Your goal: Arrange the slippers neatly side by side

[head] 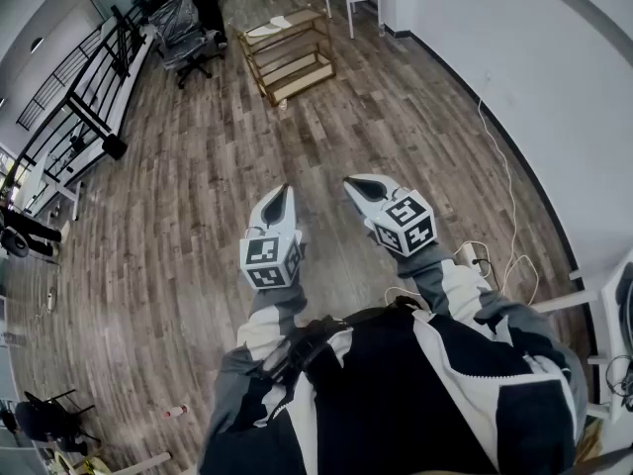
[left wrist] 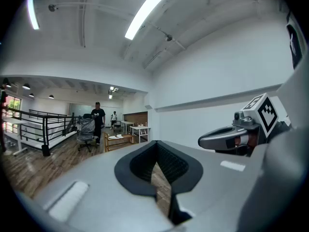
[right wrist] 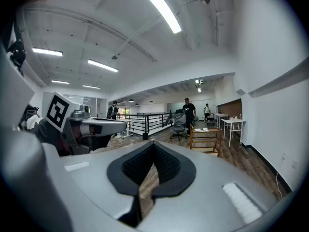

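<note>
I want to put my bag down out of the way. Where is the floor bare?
The wooden floor lies bare ahead of the left gripper and right gripper, up to the low wooden rack and across to the black railing. It is crowded around the office chair beside the rack, and white cables trail along the right wall.

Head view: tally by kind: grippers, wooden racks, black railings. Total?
Grippers: 2 (left gripper, right gripper)
Wooden rack: 1
Black railing: 1
Total: 4
</note>
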The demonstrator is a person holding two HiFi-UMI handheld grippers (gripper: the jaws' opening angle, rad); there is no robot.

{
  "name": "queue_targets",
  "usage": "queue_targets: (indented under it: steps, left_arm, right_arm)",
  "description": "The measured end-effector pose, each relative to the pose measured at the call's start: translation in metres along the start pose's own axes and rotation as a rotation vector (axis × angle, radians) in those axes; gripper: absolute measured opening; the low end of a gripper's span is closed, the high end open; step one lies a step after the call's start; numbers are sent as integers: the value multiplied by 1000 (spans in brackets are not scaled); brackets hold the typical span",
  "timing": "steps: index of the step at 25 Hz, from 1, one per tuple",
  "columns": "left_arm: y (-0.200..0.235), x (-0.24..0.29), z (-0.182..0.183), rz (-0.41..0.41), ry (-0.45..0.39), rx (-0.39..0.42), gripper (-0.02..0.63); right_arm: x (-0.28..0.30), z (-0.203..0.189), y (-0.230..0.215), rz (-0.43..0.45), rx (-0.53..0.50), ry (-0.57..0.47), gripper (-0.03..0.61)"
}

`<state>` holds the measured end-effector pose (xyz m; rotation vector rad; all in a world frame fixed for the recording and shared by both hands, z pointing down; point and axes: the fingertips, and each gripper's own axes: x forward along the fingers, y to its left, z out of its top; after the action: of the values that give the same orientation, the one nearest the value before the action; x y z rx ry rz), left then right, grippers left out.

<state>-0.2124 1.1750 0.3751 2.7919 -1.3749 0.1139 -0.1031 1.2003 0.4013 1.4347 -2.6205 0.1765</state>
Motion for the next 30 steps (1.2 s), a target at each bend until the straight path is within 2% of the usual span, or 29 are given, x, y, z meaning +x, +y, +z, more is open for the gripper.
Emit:
queue_targets:
  steps: [19,30]
  left_arm:
    - [-5,3,-6,-5,17,-20,15]
    - [-5,5,-14,14,37,-27,15]
  right_arm:
    - [-1,3,-4,-12,-2,-6,5]
    - [5,-6,-7,32,16,12,5]
